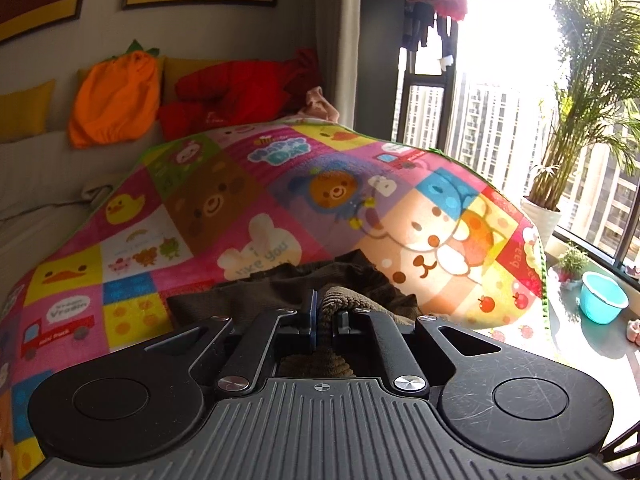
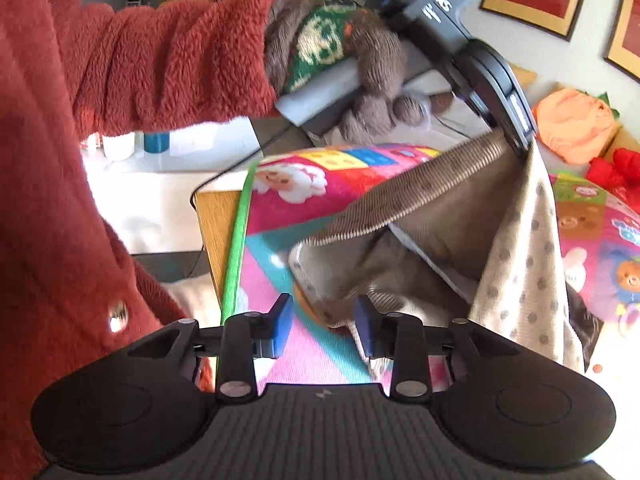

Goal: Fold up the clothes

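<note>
Left wrist view: left gripper (image 1: 320,316) is clamping tight on the brown corduroy garment (image 1: 348,300), bunching over the colourful cartoon play mat (image 1: 240,200).
Right wrist view: right gripper (image 2: 322,320) is hanging part-open, holding nothing; only here the garment's dotted lining (image 2: 524,264) is showing.
Handling: soft, limp, light; likely best taken at the ribbed edge (image 2: 404,196).

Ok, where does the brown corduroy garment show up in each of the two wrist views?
Left wrist: brown corduroy garment at bottom centre, clamped in the left gripper.
Right wrist: it hangs centre-right from the left gripper, beyond the open right gripper.
Shared landmark: the cartoon patchwork mat.
</note>
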{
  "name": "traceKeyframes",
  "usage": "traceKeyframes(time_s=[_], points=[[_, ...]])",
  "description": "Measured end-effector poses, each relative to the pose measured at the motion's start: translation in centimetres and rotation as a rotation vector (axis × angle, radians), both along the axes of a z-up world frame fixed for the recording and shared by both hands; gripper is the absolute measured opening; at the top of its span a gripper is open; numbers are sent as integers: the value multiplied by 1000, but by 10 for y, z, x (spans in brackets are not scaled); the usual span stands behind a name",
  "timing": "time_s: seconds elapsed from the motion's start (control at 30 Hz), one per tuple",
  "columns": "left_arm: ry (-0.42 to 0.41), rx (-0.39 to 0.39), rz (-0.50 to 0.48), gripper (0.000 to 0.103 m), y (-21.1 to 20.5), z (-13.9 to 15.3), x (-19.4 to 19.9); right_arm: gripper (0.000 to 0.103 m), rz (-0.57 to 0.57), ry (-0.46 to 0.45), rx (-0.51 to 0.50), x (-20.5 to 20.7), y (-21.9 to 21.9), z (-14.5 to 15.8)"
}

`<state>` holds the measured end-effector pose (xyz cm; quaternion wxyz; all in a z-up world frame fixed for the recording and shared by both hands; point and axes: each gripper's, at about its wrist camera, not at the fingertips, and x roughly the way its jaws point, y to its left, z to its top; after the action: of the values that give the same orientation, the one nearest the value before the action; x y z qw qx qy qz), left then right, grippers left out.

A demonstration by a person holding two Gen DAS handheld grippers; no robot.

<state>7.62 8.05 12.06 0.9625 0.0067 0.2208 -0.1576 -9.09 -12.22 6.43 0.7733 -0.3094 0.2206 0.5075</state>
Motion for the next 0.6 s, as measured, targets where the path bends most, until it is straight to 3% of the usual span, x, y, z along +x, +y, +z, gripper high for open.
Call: traceKeyframes(time_s=[0.13,0.3,0.43,0.5,0.53,0.6], points=[[4,-3,-2,7,-1,-1,0,33,-238,-28,-79,16,-30,-31],[10,-7,-4,7,-2,-2,0,34,-382,-96,-169,29,-52,-64],[12,-8,-8,7,-4,-2,1,34,-437,-99,-126,45,-55,-69],[15,-4,-10,7,-6,-2,2,3,-454,-94,-102,59,-51,-68],[14,3,-10,7,-6,-2,2,3,-466,-83,-70,65,-50,-64],[12,13,-7,7,-7,-2,2,3,-509,-18,102,78,-57,-30]])
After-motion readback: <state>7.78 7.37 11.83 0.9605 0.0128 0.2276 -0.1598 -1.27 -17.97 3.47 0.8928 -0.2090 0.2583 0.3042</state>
